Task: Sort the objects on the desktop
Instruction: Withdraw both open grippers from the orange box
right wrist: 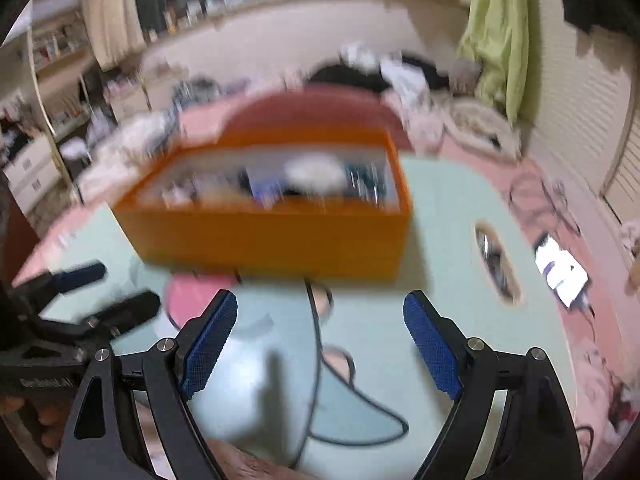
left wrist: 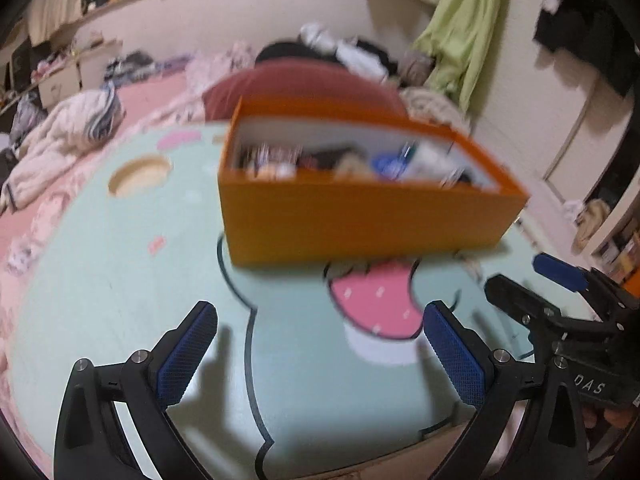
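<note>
An orange box (left wrist: 360, 220) stands on a pale green table (left wrist: 120, 280) printed with a cartoon figure; the box holds several small items, blurred here. In the right wrist view the same box (right wrist: 272, 240) sits just beyond my fingers. My left gripper (left wrist: 320, 320) is open above the table in front of the box, nothing between its blue pads. My right gripper (right wrist: 320, 308) is open too, with bare table between its fingers. Each gripper shows in the other's view: the right gripper (left wrist: 532, 276) at the right edge, the left gripper (right wrist: 108, 288) at the left edge.
An oval cut-out (left wrist: 140, 176) opens in the table left of the box, and another cut-out (right wrist: 496, 264) lies to its right. A bed with pink bedding (left wrist: 60, 140) and clothes surrounds the table. A lit phone screen (right wrist: 560, 272) lies on the right.
</note>
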`<state>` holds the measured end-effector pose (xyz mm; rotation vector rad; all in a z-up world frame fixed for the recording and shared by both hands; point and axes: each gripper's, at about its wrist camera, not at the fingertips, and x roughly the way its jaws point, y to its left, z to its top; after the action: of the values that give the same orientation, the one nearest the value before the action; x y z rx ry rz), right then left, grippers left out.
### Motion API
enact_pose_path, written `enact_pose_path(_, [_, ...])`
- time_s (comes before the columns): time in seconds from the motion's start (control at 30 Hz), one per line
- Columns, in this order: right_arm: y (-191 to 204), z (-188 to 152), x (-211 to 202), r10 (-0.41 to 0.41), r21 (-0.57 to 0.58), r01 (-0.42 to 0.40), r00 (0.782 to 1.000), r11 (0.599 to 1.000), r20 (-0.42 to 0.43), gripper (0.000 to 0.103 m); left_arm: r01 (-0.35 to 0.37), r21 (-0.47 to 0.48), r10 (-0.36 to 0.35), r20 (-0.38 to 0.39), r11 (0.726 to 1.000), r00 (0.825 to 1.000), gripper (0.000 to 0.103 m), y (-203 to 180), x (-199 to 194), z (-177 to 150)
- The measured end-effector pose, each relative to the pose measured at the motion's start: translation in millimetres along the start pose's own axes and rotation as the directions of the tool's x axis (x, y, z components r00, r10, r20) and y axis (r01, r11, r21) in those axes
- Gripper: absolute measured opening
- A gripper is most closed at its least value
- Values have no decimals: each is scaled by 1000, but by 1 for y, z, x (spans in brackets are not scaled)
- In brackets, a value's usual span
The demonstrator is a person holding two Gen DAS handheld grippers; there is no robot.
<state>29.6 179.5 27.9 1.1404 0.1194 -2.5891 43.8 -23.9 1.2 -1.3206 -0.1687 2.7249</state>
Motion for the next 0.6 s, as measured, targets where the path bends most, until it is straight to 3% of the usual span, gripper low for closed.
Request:
enact_pose_path(0.07, [-4, -6, 20, -26, 6, 27, 992, 1000, -121, 91, -69, 51, 69, -2, 996, 998, 103, -5, 6, -3])
enact_pose_path(0.1, [-4, -6, 23, -69, -13, 68, 991, 998, -113, 101, -115, 96, 116, -8, 989, 993, 103, -10, 10, -4])
enact_pose_path(0.6, [-13, -18, 27, -66, 15, 68, 992, 998, -112, 102, -107, 102, 107, 5, 989, 994, 103, -9, 9, -9])
